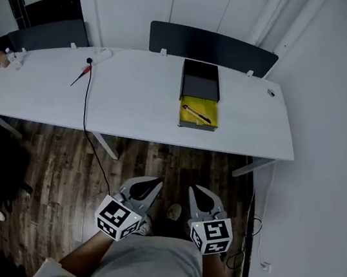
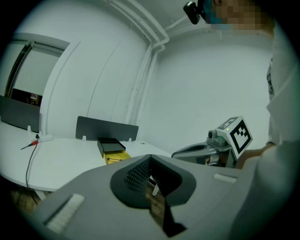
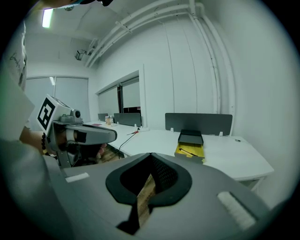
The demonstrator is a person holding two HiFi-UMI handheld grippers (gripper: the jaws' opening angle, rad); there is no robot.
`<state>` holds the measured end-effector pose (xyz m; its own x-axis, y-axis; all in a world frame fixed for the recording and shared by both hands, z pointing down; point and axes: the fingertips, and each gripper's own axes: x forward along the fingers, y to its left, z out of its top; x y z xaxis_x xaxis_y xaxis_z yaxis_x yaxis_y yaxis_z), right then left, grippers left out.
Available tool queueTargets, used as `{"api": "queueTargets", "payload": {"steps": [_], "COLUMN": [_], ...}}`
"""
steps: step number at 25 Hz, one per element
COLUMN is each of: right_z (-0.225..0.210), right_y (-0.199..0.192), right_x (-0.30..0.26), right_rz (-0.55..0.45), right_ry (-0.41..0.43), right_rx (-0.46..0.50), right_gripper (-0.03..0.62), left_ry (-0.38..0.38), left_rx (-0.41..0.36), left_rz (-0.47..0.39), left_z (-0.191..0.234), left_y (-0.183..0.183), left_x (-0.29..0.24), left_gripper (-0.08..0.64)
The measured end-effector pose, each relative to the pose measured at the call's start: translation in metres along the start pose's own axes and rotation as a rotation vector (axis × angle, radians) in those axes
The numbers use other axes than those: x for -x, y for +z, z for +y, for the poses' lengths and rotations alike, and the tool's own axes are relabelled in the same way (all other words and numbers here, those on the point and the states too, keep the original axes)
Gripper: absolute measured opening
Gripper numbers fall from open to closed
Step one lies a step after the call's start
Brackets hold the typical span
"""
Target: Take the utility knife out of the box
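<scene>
So, both tools are held low at the bottom centre of the head view, out over the wood floor and well short of the table. The left tool is closed: in its own view the jaws are seen meeting at the tips, with nothing caught between them and only a sliver of floor showing through the gap lower down. Same story for the right tool, jaws shut together and empty. The two are held side by side, near each other but not touching, each pointed toward the table. The box is sat on the table in the upper middle of the frame, on the table's right half, and it's slid open: black sleeve at the back, yellow tray pulled out toward the near edge. The knife is laid diagonally in that tray, a thin dark shape on the yellow, and it is touched by nothing else. Further left on the table a red-handled screwdriver can be made out, and a black cable is run from the back of the table over the near edge and down to the floor. A dark panel is stood right behind the box. Some small stuff is parked at the far left end, too small to be identified.
</scene>
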<state>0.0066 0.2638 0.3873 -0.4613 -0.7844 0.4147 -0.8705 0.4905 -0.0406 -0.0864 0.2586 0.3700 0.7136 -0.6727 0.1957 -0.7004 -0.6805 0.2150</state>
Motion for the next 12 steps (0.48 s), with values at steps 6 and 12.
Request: {"api": "queueTargets", "payload": {"steps": [6,12], "right_z": [0.004,-0.003], "right_y": [0.005,0.009], "right_x": [-0.009,-0.024], "right_rz": [-0.008,-0.009], "right_ry": [0.007,0.015], "right_rx": [0.012,0.012], "right_gripper": [0.015,0.015], "left_ry": [0.004,0.014], "left_rx": [0.003,0.004], "left_rz": [-0.005,-0.01], "left_z": [0.009,0.021], "left_y": [0.001,0.005], "left_x": [0.002,-0.009], "left_gripper": [0.002,0.002]}}
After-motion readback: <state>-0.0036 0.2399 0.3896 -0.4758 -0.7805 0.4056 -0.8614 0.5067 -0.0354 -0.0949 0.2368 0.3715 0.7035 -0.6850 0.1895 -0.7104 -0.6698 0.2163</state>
